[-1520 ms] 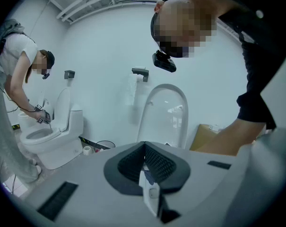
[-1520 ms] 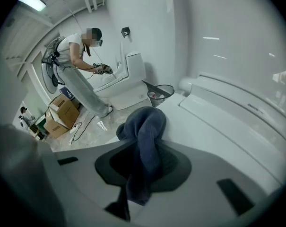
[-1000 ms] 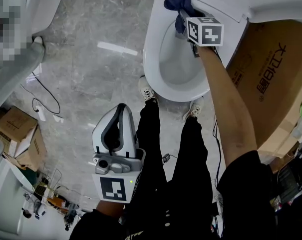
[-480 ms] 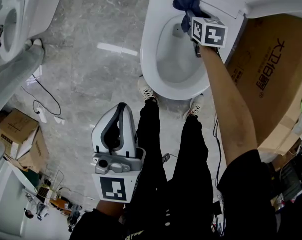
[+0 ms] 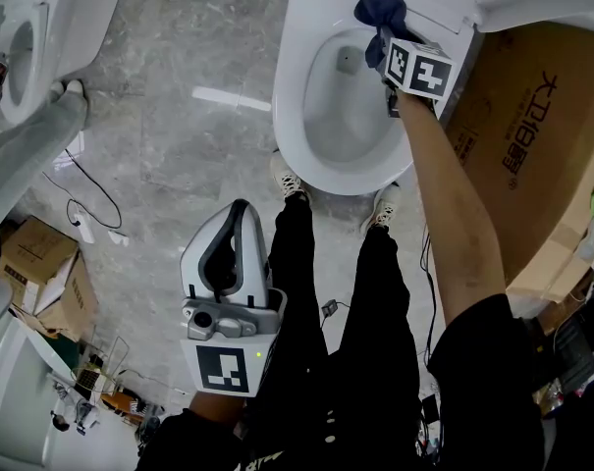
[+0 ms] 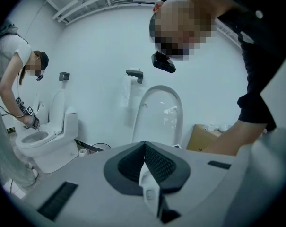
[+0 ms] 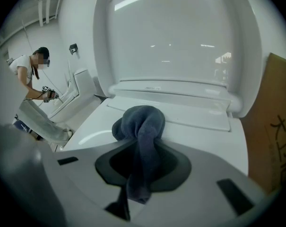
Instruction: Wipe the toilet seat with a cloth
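Right tongs [image 7: 139, 174] pinch shut on the bunched dark-blue cloth [image 7: 139, 119], pressing it against the rear of the white oval toilet seat [image 5: 289, 106] for wiping; left tongs [image 6: 143, 164], closed and empty, hang clear.

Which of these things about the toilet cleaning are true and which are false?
The right tongs grip a dark blue cloth. True.
The left tongs hold a cloth too. False: they are shut and empty.
The toilet lid is down. False: it stands up.
A cardboard box sits beside the toilet. True.
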Demonstrator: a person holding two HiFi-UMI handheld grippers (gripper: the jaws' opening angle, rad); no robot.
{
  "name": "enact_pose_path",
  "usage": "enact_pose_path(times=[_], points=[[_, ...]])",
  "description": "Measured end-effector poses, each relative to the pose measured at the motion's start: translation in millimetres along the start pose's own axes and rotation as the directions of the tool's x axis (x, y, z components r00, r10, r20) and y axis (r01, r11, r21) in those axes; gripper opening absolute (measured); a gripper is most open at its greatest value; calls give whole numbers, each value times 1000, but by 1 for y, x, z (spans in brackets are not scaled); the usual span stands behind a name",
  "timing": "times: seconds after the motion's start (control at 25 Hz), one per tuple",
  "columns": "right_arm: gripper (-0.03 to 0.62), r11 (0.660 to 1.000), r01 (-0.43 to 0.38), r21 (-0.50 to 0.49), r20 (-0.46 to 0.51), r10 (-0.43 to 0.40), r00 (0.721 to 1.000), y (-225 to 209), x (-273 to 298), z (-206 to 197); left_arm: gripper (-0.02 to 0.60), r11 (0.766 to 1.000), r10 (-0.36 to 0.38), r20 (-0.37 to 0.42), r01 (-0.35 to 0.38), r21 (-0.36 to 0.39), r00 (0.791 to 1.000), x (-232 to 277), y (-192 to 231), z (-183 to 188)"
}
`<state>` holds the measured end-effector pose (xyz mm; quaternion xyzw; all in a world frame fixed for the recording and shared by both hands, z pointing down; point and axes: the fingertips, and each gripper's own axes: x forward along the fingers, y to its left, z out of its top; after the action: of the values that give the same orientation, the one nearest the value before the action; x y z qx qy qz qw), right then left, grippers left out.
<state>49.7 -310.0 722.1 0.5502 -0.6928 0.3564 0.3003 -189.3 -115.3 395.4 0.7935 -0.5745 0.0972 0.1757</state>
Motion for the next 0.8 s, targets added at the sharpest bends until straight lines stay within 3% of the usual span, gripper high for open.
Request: enact_pose_path(times=[0.48,0.8], points=[[77,998,-23,54,-10,23,1000,-4,-6,1,11,1000,-5,13,5,9,1000,-7,-5,6],[77,990,-86,-111,88,96,992,16,-63,31,11,1000,1,69,-3,23,998,-18,-19,41]])
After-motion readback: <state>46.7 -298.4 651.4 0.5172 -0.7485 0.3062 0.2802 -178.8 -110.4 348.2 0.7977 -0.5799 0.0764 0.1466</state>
